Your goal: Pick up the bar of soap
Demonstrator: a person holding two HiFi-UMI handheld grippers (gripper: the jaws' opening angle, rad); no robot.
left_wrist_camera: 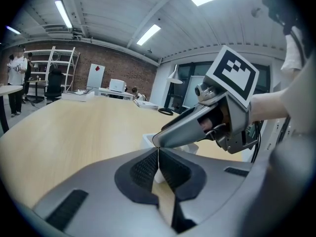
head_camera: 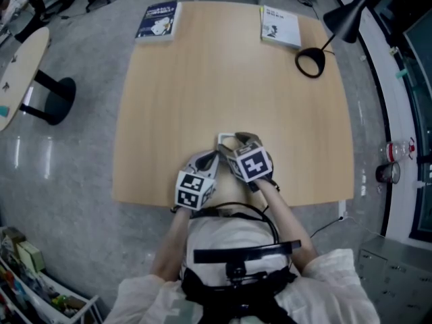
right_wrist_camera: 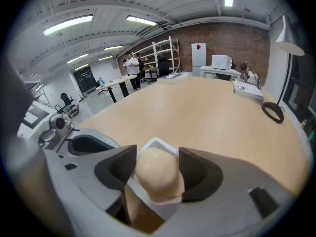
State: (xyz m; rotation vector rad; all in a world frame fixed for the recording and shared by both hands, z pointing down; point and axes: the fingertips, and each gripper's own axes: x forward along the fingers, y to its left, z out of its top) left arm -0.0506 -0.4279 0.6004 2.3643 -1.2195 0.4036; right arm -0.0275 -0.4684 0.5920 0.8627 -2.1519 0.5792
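A cream bar of soap lies in a white soap dish near the table's front edge. My right gripper is open, with a dark pad on each side of the soap and a sliver of dish showing beside the left pad. From the head view the dish peeks out beyond the right gripper, and the soap is hidden. My left gripper is shut, with a thin white edge of the dish pinched between its pads. It sits just left of the right gripper's finger.
The wooden table carries a blue book at the far left, a white booklet at the far right, and a black lamp's base. Both grippers work close to the table's near edge.
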